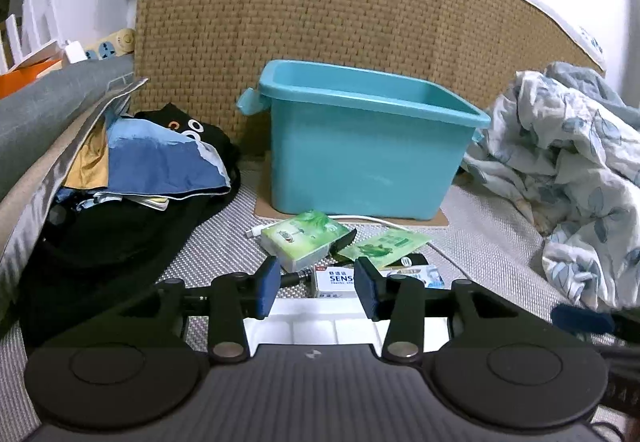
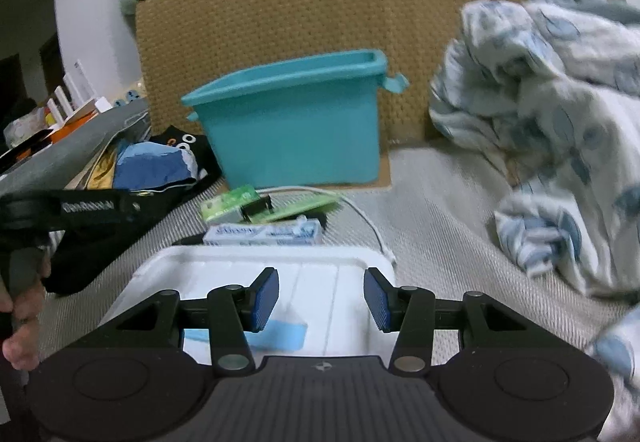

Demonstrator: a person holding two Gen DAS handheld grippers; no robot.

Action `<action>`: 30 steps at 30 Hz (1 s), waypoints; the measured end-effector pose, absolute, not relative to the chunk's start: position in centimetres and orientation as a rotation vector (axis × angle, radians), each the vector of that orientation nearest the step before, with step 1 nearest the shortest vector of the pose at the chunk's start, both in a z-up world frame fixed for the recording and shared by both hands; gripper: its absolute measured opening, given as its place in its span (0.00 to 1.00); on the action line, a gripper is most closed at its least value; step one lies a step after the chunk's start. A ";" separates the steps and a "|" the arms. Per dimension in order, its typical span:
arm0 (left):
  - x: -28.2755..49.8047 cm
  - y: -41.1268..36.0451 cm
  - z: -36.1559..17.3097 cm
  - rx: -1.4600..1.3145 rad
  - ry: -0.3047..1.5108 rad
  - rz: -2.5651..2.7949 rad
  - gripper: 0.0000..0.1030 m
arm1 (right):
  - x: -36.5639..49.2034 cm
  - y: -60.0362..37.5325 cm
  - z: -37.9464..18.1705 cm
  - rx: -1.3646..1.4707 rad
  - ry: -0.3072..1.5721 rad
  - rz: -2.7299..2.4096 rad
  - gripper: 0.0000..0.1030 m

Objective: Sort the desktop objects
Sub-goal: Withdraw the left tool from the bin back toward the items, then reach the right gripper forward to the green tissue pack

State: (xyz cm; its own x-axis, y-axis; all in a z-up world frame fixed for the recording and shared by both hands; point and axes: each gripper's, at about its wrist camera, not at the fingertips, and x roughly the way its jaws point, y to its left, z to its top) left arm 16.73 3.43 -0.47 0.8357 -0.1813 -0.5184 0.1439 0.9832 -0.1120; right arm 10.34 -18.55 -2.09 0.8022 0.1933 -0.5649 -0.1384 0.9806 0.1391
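Toothpaste box [image 1: 334, 282], white with blue lettering, lies before the released, empty left gripper [image 1: 316, 288].

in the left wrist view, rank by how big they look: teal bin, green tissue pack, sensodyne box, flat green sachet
Largest to smallest, as they look in the left wrist view:
1. teal bin, by far
2. green tissue pack
3. flat green sachet and Sensodyne box: not ranked, since the gripper hides part of the box and the sachet lies flat.

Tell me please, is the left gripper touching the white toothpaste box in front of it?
Apart. In the left wrist view the left gripper stands open, and the toothpaste box lies beyond its pads, with gaps on both sides.
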 end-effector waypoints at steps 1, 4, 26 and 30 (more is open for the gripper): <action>16.8 3.5 -0.5 -0.071 0.557 -0.173 0.45 | 10.6 -18.4 -1.9 0.083 0.612 0.182 0.50; 16.9 4.1 -0.4 -0.089 0.556 -0.163 0.48 | 11.7 -17.8 -1.4 0.061 0.609 0.194 0.50; 18.6 6.2 -0.9 -0.171 0.612 -0.134 0.52 | 20.0 -13.1 -1.0 -0.072 0.632 0.355 0.60; 18.6 6.1 -1.0 -0.173 0.620 -0.145 0.52 | 21.7 -12.5 -1.3 -0.094 0.634 0.382 0.62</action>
State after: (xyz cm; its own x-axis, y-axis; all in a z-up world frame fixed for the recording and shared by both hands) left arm 18.63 6.13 -0.99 0.8048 -0.1863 -0.5636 0.0831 0.9755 -0.2038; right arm 21.70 -12.46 -1.29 0.7385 0.3190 -0.5941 -0.3759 0.9262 0.0300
